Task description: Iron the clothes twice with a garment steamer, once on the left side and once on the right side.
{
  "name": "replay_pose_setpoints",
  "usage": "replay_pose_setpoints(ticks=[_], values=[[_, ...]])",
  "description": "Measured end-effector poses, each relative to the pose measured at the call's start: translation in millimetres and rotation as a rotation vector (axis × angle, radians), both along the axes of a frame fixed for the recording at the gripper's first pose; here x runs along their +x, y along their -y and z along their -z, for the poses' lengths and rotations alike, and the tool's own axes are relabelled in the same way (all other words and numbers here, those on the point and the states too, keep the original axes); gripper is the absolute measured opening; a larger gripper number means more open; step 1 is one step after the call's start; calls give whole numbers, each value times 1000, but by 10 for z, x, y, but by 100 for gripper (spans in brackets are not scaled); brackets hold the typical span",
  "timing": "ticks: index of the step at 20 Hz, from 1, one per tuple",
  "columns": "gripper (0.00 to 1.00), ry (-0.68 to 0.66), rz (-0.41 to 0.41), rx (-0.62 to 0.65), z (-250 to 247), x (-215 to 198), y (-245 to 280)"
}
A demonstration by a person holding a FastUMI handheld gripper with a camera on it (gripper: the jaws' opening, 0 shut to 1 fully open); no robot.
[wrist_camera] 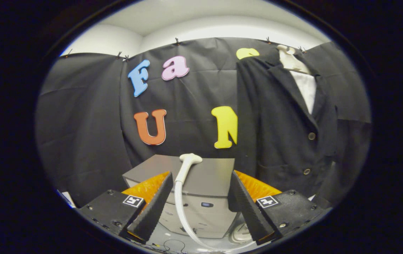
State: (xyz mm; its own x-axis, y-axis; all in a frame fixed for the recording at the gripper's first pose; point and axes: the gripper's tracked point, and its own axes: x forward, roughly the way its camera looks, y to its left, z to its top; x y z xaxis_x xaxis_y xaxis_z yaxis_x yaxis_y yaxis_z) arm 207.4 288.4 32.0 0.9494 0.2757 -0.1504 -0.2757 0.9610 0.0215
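white steamer head [188,162] rested on grey base unit [201,176], between and beyond the gripper [199,203] fingers, spread apart, empty. dark jacket [279,134] hung right. step: reaching; next needs closing on handle.

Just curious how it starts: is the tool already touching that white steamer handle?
Apart. In the gripper view the tool stands open, and the steamer handle rises between its fingers with a clear gap on each side.

No readable txt; gripper [199,197] fingers spread, bare, w/ coded square tags only.
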Motion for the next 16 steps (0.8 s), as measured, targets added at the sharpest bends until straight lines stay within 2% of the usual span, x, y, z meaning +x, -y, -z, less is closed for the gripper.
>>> replay_pose_setpoints(ticks=[7,11,16], values=[[100,-122,-29,-65,459,1035,-899],[100,-186,9,-114,819,1591,-1089],[98,-285,41,-138,1251,2026,-1166]])
